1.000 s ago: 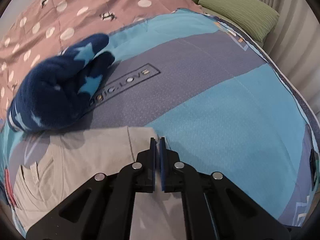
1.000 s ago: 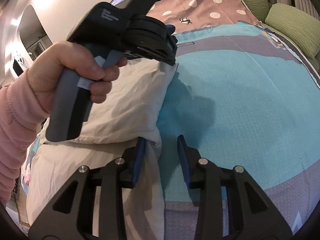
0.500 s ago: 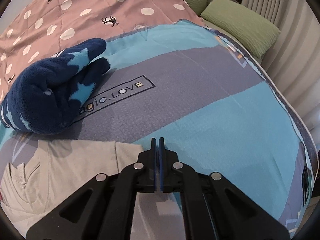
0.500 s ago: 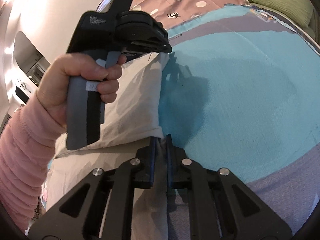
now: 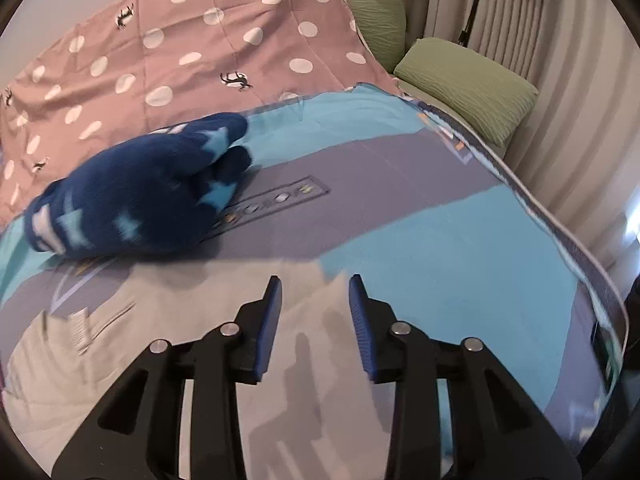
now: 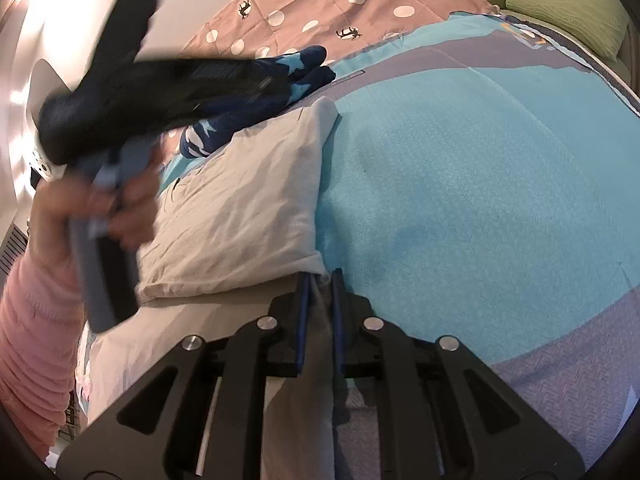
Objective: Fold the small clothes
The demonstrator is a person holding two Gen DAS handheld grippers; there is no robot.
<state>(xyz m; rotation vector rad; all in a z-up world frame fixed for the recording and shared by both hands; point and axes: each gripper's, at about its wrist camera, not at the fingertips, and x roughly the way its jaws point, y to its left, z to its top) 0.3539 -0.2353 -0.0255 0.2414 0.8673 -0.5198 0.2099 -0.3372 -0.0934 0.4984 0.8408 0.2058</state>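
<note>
- Mid-fold on the small cream cotton garment (image 6: 248, 216), which lies on the bed's turquoise-and-grey quilt (image 6: 460, 184), one flap already doubled over onto the rest.
- The right tongs (image 6: 319, 312) are pinched narrow on the garment's near right edge, with grey-cream cloth running between the blue pads.
- The left tongs (image 5: 313, 322) stand wide apart and hold nothing; they hover just over the folded flap's far corner, and the right wrist view shows the left hand (image 6: 120, 208) blurred, up above the cloth.
- My read: the first fold is laid down, and the right side is the one in play.
- The next move probably calls for the right tongs to carry their pinched edge across or up onto the folded part, while the left tongs come down to pin or catch the opposite corner so the layers don't slide.
- A fluffy navy fleece piece with pale blue stars (image 5: 136, 204) sits bunched just beyond the garment, near the brown polka-dot bedspread (image 5: 180, 52); likely the next item to fold.
- Green textured pillows (image 5: 468, 84) lie at the far side of the bed.
- Containers: no basket, box or drawer is in sight in either view, so there are no contents to report.
</note>
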